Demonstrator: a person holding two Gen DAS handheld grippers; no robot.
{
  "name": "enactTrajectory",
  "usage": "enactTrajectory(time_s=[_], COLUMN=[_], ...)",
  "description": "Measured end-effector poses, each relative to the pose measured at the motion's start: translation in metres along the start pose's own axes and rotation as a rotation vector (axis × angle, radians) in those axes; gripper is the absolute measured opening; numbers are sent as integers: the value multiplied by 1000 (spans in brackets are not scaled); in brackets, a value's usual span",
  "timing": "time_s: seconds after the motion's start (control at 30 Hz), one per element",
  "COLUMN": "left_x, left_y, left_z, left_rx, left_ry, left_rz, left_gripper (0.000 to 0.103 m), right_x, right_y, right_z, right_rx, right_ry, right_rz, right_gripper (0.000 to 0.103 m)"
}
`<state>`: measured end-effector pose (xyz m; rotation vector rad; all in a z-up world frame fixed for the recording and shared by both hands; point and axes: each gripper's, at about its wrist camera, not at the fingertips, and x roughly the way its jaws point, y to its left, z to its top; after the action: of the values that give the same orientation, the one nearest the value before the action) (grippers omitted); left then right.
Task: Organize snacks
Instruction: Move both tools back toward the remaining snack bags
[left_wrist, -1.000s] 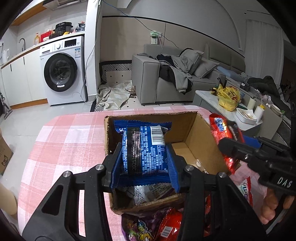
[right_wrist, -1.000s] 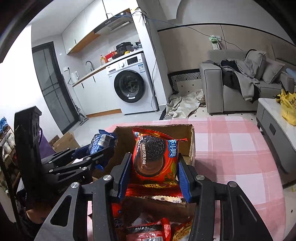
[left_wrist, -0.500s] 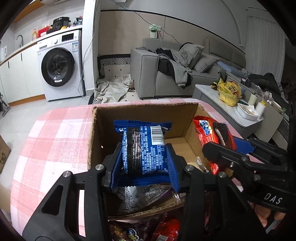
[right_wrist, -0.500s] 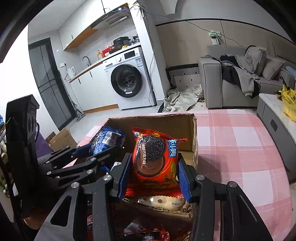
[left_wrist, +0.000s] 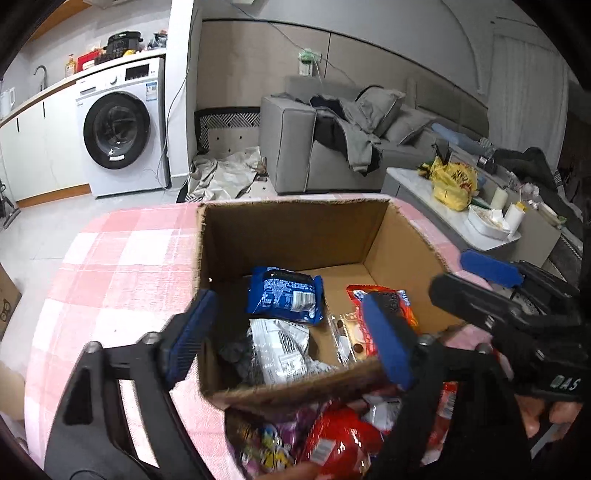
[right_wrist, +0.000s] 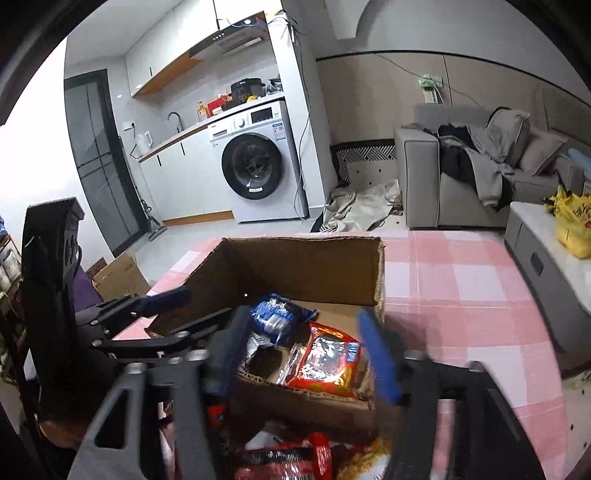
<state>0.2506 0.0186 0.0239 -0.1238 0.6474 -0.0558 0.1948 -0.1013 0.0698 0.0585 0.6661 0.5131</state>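
Both my tools hang over the near edge of the cardboard box (left_wrist: 291, 236), placed so whatever they let go lands inside. The left tool (left_wrist: 291, 332) is opening with nothing between its jaws; the blue packet (left_wrist: 284, 295) lies on the box floor. The right tool (right_wrist: 306, 354) is opening too, the red packet (right_wrist: 328, 360) lying loose inside. More snacks (left_wrist: 332, 439) wait on the table (left_wrist: 122, 266), near side.

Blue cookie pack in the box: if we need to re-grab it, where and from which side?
Grip the blue cookie pack across its short width at mid-body, coming from above through the open top of the cardboard box. It lies flat on the box floor, crimped ends left and right, walls blocking side approach. A silver packet crowds its near edge, so set the fingers carefully there.
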Motion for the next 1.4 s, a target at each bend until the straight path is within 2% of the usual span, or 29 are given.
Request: enactTrajectory(time_s=[0.03, 0.07, 0.1, 0.4, 0.6, 0.77, 0.93, 1.4], left_x=[-7, -14, -22, -82, -108, -116, -123, -119], left_y=[-1, -2, -3, 10, 15, 14, 4, -28], left_z=[-3, -5, -9, -41, -70, -89, -112, -117], left_rx=[5, 19, 33, 16, 18, 10, 20, 67], left_ry=[-2, -6, -12, -54, -31, -42, -8, 90], left_rz=[-1, 13, 43, 63, 78, 75, 49, -46], left_gripper=[86, 91, 103, 102, 102, 102, 102, 102], right_x=[-5, -11, -17, -56, -72, -82, -89, -88], right_y=[-1, -3, -4, -6, -8, -14, -20, -22], right_z=[-1, -2, -4, -34, -54, -66, -75, -87], right_rx=[3, 9, 14, -24, -49, -27, -13, -41], right_ry=[-6, -14, -16, 2, 26, 37, 52, 116], right_rz=[2, 2, 1, -21, -61, -68, -79, -93], right_gripper=[97, 100, 101, 103, 103, 103, 103, 103])
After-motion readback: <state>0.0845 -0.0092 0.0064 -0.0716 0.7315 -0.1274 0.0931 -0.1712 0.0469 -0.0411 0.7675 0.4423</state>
